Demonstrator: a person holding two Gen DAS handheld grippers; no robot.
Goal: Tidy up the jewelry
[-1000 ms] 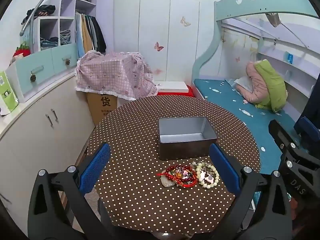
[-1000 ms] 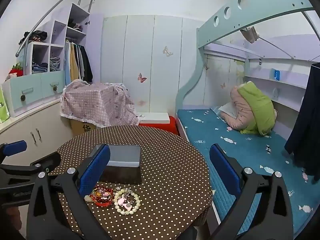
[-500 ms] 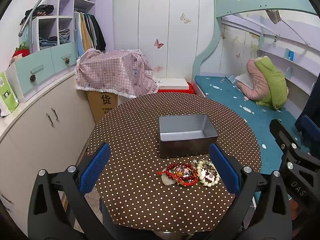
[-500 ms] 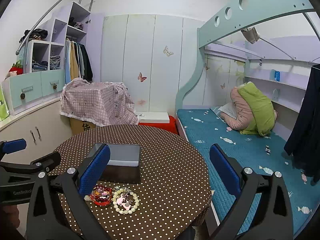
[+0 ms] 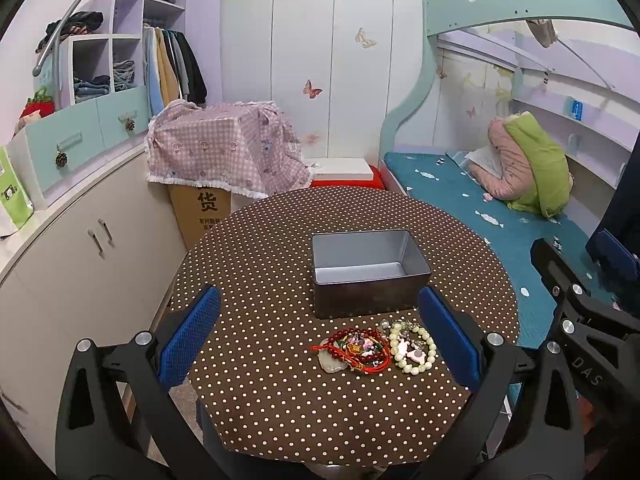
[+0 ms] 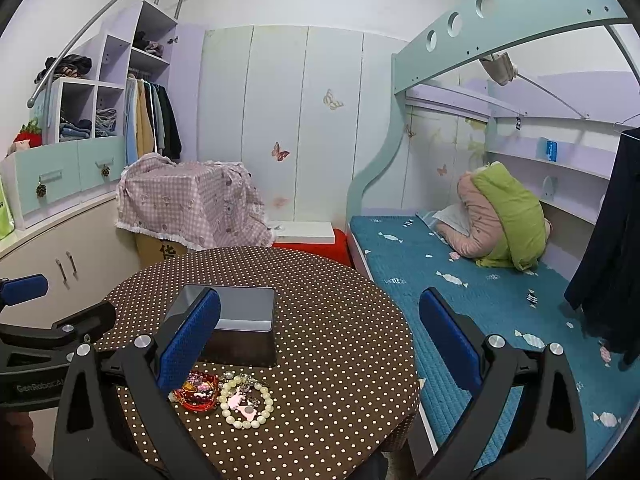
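Sensibly, treat the open metal tin (image 5: 368, 276) as the destination: stands empty on the counter (image 5: 260, 248), just behind the heap of jewellery. Bring down the left hand-held gripper (image 5: 318, 296), now spread wide and gripping nothing, since it already faces the heap squarely. Keep the right hand-held gripper (image 6: 319, 298), likewise wide apart and empty, ready to steady the tin from the side. Take one piece at a time. Start probably with the white bead bracelet (image 5: 412, 348), lying at the heap's right edge and only touching the rest. Pinch across the bead ring, not its pink charm, and lift slowly. Expect snagging at the red bead bracelet (image 5: 356, 350), tangled with red cord over a pale stone pendant (image 5: 331, 364).

Underneath, a round top under a brown cloth with white dots, soft enough to bunch if scraped. Beyond, a bunk bed (image 5: 480, 208) with a teal mattress, white wardrobe doors (image 5: 304, 60) with butterfly stickers, and a cardboard box (image 5: 200, 216) draped in pink check.
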